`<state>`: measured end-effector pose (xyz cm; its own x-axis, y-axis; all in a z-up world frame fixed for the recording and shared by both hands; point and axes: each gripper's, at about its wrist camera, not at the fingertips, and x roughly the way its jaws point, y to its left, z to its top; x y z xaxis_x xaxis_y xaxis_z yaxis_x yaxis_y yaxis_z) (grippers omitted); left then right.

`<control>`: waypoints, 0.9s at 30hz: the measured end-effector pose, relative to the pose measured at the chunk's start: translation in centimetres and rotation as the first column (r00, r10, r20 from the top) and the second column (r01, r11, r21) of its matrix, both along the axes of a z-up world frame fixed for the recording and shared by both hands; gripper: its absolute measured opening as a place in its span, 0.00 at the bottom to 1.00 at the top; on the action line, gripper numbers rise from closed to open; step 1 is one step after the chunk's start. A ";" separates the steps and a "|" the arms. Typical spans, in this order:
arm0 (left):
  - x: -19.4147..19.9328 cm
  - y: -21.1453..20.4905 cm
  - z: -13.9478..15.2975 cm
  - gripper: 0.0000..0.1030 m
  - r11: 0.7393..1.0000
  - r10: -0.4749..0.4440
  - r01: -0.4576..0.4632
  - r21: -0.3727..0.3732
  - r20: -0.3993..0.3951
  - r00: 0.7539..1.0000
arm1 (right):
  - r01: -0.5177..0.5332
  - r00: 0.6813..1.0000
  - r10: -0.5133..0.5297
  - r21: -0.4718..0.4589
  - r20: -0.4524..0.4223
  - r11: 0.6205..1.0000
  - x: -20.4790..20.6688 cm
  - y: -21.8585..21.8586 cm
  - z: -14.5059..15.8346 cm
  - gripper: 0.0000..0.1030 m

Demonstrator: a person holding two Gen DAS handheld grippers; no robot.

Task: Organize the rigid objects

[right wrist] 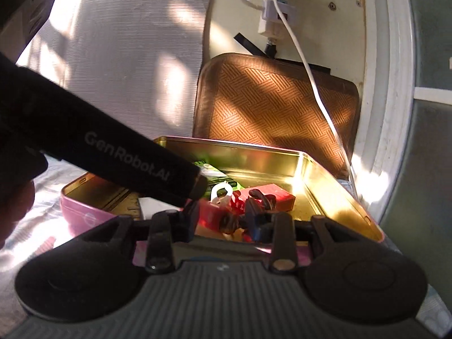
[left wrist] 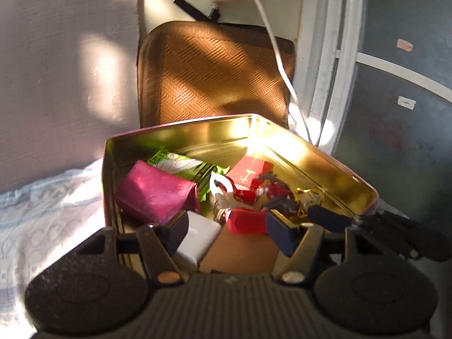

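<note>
An open gold-lined tin (left wrist: 325, 158) with a pink outside (right wrist: 82, 214) sits on a bed. It holds a magenta pouch (left wrist: 155, 192), a green packet (left wrist: 180, 163), a red box (left wrist: 248, 171), a white block (left wrist: 197, 240), a red piece (left wrist: 245, 221) and small dark bits. My left gripper (left wrist: 226, 231) is open, with its fingers inside the tin's near end, over the white block and a brown card (left wrist: 240, 251). My right gripper (right wrist: 224, 221) is open over the tin's near edge, by the red items (right wrist: 214, 214). The left gripper's black body (right wrist: 113, 158) crosses the right wrist view.
A brown woven-pattern case (left wrist: 214, 76) leans against the wall behind the tin. A white cable (right wrist: 316, 84) hangs from a wall plug (right wrist: 271, 19) down past the case. A white door frame (left wrist: 325, 56) stands at the right. A pale patterned bedspread (left wrist: 42, 212) lies at the left.
</note>
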<state>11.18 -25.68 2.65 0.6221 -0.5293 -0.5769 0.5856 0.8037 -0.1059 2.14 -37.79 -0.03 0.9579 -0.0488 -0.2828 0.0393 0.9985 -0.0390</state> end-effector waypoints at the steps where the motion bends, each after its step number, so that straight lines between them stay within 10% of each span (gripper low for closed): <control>1: -0.1 1.0 0.1 0.59 1.000 0.003 -0.004 -0.030 -0.024 1.000 | -0.005 1.000 0.005 0.028 0.020 1.000 -0.8 -0.1 0.2 0.39; 14: -9.2 8.4 0.5 0.70 0.991 0.119 -0.123 0.051 0.067 0.991 | 0.016 0.999 -0.026 0.255 0.037 0.967 -11.9 3.0 0.1 0.44; 27: -14.6 12.3 -0.1 1.00 0.968 0.214 -0.230 0.105 0.143 0.966 | 0.064 0.995 -0.026 0.410 -0.096 0.910 -13.8 5.6 -0.5 0.74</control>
